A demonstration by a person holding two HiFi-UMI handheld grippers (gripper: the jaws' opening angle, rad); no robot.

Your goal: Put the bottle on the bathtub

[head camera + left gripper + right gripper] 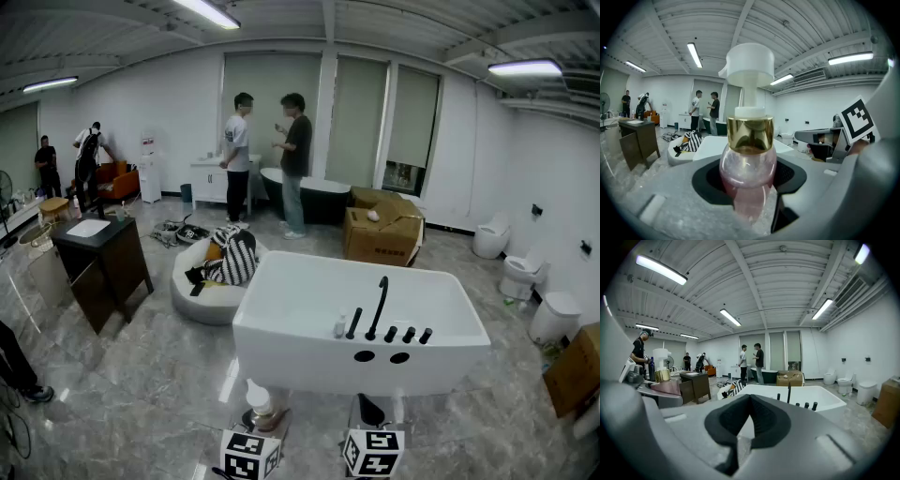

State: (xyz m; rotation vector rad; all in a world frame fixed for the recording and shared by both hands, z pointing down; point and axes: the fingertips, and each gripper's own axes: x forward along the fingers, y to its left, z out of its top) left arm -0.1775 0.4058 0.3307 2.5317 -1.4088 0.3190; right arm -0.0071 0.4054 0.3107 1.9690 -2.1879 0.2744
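Observation:
A clear pump bottle (747, 161) with pink liquid, a gold collar and a white pump head stands upright between the jaws of my left gripper (748, 180), which is shut on it. In the head view the bottle (258, 399) and left gripper (257, 417) sit at the bottom edge, just in front of the white bathtub (281, 323). A black faucet (379, 306) with several black knobs stands on the tub's near rim. My right gripper (371, 411) hangs beside the left one, its pads (761, 416) shut with nothing between them.
A dark cabinet (101, 261) stands at the left. A low round white tub (202, 298) with a striped bag lies behind the bathtub's left corner. Cardboard boxes (380, 236) and two standing people (238, 155) are farther back. Toilets (521, 274) line the right wall.

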